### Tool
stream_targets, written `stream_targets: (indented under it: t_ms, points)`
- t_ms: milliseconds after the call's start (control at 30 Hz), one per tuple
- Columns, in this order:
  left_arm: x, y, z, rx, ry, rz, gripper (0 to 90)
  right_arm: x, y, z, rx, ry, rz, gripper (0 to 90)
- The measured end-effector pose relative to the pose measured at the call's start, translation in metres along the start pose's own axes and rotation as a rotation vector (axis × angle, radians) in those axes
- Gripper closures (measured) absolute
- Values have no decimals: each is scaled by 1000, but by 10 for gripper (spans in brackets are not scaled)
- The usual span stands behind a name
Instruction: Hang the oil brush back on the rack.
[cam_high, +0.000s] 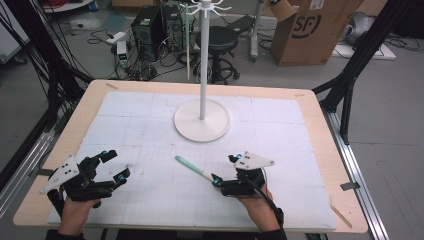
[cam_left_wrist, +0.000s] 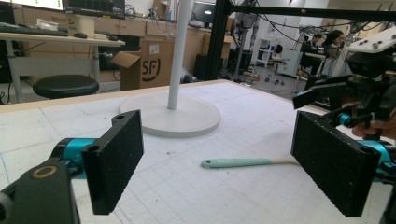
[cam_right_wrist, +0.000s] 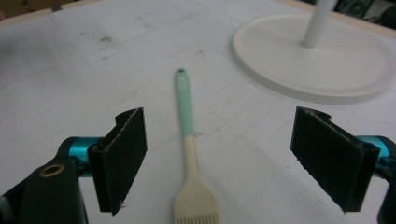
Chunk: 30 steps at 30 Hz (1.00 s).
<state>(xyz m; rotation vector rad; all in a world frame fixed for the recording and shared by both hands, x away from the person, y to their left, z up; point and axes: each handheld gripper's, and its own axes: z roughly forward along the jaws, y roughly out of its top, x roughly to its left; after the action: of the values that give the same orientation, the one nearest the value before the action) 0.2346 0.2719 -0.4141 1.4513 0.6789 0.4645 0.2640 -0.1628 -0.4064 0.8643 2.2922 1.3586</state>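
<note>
A silicone pastry brush (cam_high: 192, 168) with a mint-green handle and a cream head lies flat on the white gridded mat (cam_high: 150, 125) that covers the wooden table (cam_high: 320, 130), near the person's edge and right of centre. Its handle end points far and to the left, and its cream head lies at the right gripper (cam_high: 225, 172). That gripper, held in the person's right hand (cam_high: 260, 207), sits low over the mat with its jaws spread wide; in the right gripper view the brush (cam_right_wrist: 189, 149) lies between the two black pads (cam_right_wrist: 119, 156), touching neither, with its bristles toward the camera. The left gripper (cam_high: 114, 167), held in the left hand (cam_high: 75, 215) near the left corner of the mat, also has its jaws wide apart and holds nothing; it is well apart from the brush. In the left gripper view the brush (cam_left_wrist: 236, 162) lies on the mat beyond the pads (cam_left_wrist: 114, 158). The white stand (cam_high: 202, 117), a round base with an upright pole, is farther back near the middle of the mat.
</note>
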Motion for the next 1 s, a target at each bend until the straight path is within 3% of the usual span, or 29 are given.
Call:
stream_targets:
  t_ms: [267, 467, 867, 1000]
  points:
    - [1, -1, -1, -1, 3, -6, 175, 9, 5, 32, 109, 43, -15, 184]
    - [1, -1, 0, 8, -4, -4, 175, 12, 3, 45, 196, 57, -34, 337]
    - [2, -2, 1, 6, -2, -15, 175, 13, 2, 49, 268, 87, -53, 562]
    - [1, -3, 2, 11, -4, -14, 175, 11, 1, 55, 293, 66, -60, 609]
